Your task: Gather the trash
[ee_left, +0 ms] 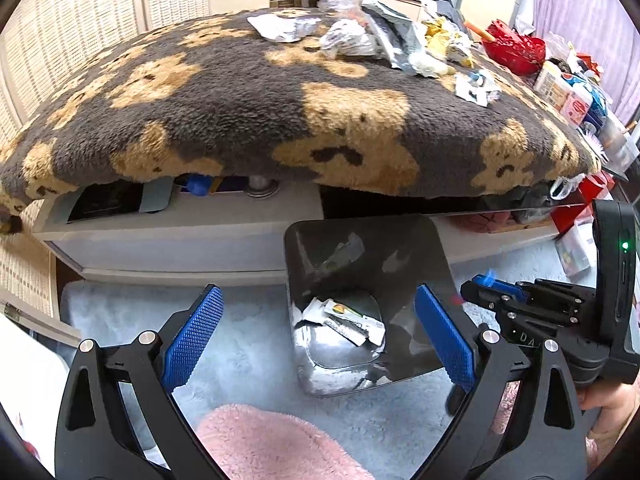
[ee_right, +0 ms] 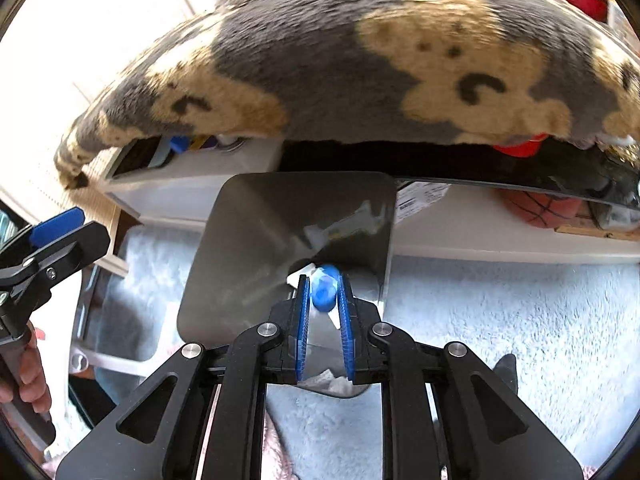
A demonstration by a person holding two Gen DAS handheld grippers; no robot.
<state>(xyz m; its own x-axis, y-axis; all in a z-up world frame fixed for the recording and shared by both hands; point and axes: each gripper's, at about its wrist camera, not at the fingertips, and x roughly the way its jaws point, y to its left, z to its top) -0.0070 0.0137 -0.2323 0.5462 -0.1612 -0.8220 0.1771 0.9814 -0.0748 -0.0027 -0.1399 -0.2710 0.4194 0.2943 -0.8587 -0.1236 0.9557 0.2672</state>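
Two grippers above a glossy metal trash bin [ee_left: 366,304] on pale shag carpet [ee_left: 248,344].
Left gripper [ee_left: 318,336] spread wide, empty; right gripper [ee_right: 324,300] nearly together, a small blue-and-white piece [ee_right: 324,292] between its ribbed pads. Only the left view shows crumpled wrappers [ee_left: 384,40] at 12 o'clock on the fleece bear-print blanket [ee_left: 280,104].

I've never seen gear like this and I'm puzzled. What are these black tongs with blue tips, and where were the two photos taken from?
A person holds a gripper in each hand; each carries a wide-angle camera looking along its fingers. One picture is from the left gripper, which is open. The other is from the right gripper, shut on a small, blurred blue piece above the bin. Wrappers lie on the blanket, and more lie in the bin.
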